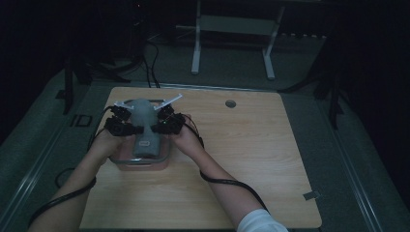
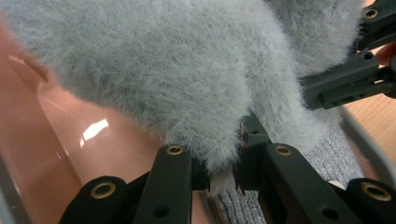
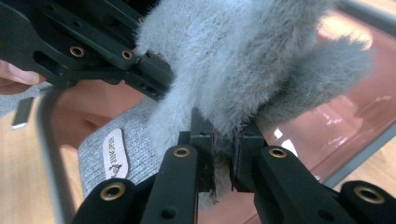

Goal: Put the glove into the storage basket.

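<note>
Your forearms come in from the near edge of the table, a cable trailing along the right one and a white sleeve at its elbow. Your hands meet over a clear pinkish tub that sits on the left part of the wooden top, close to your side.

Your left gripper and right gripper face each other across a grey fuzzy hat that stands up out of the tub. In the left gripper view your jaws are clamped on a fold of the hat's fluffy edge, fur pinched tight between the two pads, with the tub's pink wall just behind and the other gripper's black links at the upper right. In the right gripper view your jaws are likewise closed on a tuft of the hat, and below the fur you can see its ribbed knit band with a small pale label lying inside the tub.

Farther off the table is bare wood, with a round grommet near its far edge. Beyond that, a white frame stands on the dim floor
</note>
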`<state>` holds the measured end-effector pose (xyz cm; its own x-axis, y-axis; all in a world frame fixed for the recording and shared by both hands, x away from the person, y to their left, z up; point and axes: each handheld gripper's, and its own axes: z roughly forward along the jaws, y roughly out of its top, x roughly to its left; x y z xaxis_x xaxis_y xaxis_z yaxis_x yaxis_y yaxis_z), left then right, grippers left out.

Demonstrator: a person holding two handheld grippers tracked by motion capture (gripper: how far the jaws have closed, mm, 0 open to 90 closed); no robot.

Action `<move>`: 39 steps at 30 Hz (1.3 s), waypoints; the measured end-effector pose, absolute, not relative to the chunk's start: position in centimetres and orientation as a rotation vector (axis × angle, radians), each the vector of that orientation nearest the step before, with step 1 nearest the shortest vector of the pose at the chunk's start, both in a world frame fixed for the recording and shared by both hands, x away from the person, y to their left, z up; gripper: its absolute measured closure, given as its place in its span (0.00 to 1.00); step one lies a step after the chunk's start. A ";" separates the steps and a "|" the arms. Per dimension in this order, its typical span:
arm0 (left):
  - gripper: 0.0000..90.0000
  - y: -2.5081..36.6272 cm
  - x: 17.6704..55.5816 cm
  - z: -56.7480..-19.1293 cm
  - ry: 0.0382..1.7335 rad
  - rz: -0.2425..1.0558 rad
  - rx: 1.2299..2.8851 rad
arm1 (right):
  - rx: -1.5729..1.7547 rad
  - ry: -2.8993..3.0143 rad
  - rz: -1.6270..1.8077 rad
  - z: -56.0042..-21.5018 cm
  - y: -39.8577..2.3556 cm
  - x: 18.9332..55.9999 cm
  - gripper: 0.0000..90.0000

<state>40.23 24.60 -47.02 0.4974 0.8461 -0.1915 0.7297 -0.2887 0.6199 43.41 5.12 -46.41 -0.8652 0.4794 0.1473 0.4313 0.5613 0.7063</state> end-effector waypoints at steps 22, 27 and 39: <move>0.71 22.4 42.5 -51.1 1.449 0.276 2.247 | 0.848 2.749 0.867 -49.1 7.1 44.6 0.58; 0.51 22.9 42.1 -50.0 1.432 0.331 2.163 | 0.851 2.722 0.944 -47.6 5.7 44.7 0.50; 0.17 23.5 38.5 -46.6 1.245 0.455 1.987 | 0.739 2.748 1.180 -45.8 2.7 44.2 0.20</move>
